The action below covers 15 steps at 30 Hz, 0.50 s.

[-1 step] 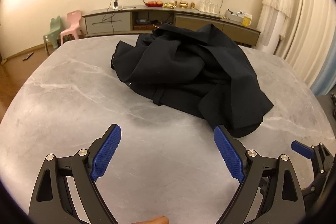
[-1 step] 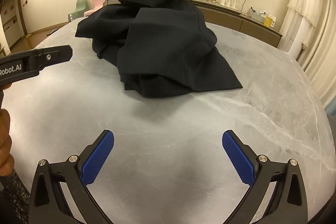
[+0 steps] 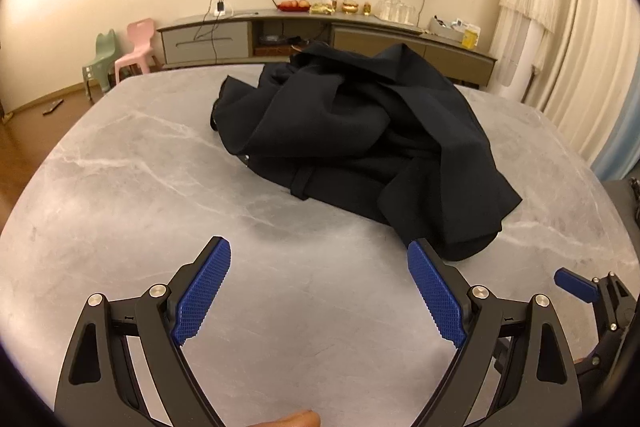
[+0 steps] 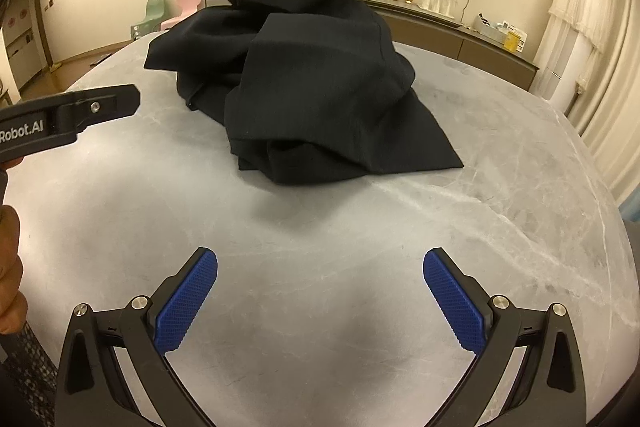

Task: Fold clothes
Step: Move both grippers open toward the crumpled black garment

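A crumpled black garment (image 3: pixel 360 143) lies in a heap on the grey marble table (image 3: pixel 140 187); it also shows in the right wrist view (image 4: pixel 320 87). My left gripper (image 3: pixel 319 291) is open and empty, hovering over bare table just short of the garment's near hem. My right gripper (image 4: pixel 320 303) is open and empty, further back from the heap. The right gripper's blue tip shows at the left view's right edge (image 3: pixel 576 285). The left gripper's black body shows at the right view's left edge (image 4: pixel 68 115).
A low sideboard (image 3: pixel 320 35) with fruit, glasses and boxes stands along the far wall. Small pink (image 3: pixel 138 47) and green (image 3: pixel 100 61) chairs stand at the back left. Curtains (image 3: pixel 592 27) hang on the right. The table's rounded edges curve on both sides.
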Tool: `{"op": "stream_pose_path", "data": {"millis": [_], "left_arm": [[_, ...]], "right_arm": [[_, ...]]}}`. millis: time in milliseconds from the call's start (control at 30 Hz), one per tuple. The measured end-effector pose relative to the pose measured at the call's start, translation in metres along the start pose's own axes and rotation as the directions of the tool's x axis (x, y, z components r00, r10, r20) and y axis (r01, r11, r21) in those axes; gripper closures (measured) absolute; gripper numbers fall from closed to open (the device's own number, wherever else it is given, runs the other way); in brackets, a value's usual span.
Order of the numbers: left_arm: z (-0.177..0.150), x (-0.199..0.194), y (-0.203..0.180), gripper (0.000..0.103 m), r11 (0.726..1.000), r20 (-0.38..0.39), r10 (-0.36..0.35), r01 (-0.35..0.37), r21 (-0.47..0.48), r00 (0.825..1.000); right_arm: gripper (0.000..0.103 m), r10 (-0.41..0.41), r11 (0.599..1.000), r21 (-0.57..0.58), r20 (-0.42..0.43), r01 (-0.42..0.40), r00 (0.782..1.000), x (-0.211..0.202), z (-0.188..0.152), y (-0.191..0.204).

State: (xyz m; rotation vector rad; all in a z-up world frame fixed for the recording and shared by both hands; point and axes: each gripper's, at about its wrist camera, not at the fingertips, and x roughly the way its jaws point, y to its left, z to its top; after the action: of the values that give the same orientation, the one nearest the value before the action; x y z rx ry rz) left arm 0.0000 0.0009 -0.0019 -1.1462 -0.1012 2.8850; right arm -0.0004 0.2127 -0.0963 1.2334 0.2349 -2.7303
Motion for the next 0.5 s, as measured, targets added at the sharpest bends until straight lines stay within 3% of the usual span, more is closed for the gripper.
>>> {"op": "stream_pose_path", "data": {"millis": [267, 500], "left_arm": [[-0.002, 0.011, -0.004, 0.011, 0.999, -0.080, -0.027, 0.029, 0.021, 0.996], [-0.009, 0.014, -0.012, 0.011, 0.998, -0.110, -0.054, 0.058, 0.036, 0.993]], "right_arm": [[0.000, -0.041, 0.998, -0.054, 0.027, 0.043, 0.999, 0.001, 0.000, 0.006], [0.000, -0.027, 0.998, -0.064, 0.007, 0.027, 1.000, 0.010, 0.008, 0.006]]}}
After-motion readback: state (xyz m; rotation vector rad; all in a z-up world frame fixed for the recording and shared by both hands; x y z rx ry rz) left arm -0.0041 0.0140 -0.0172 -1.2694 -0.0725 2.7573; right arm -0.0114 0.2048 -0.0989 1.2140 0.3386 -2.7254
